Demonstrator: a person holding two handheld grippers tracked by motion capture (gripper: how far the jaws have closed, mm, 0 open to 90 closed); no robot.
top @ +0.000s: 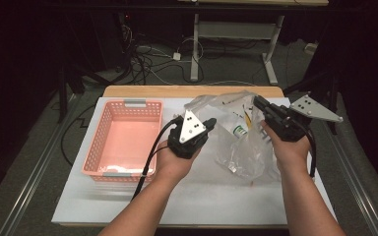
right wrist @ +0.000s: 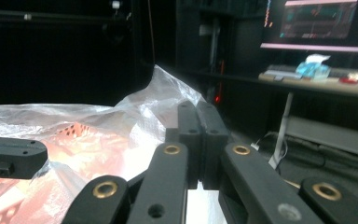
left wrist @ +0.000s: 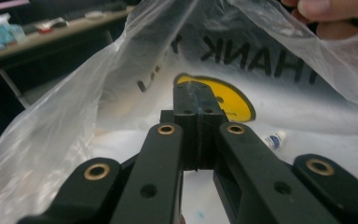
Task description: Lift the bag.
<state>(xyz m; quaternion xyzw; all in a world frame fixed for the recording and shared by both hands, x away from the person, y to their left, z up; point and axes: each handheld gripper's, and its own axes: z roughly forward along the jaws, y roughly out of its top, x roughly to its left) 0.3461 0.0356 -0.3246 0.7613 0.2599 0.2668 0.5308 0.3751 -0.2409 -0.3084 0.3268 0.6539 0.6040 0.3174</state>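
Between both shut tools (top: 211,123) (top: 257,103), seemingly pinched, clear plastic bag (top: 236,142).

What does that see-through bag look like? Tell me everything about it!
The plastic bag is thin, crinkly and see-through, with dark letters and a yellow round face printed on it. It is held up off the white table, spread open at the top. The left gripper pinches one edge and the right gripper pinches the other, both with jaws shut on the film. Inside lie small things, such as a little white bottle. The pink basket stands beside it, to the left in the high view.
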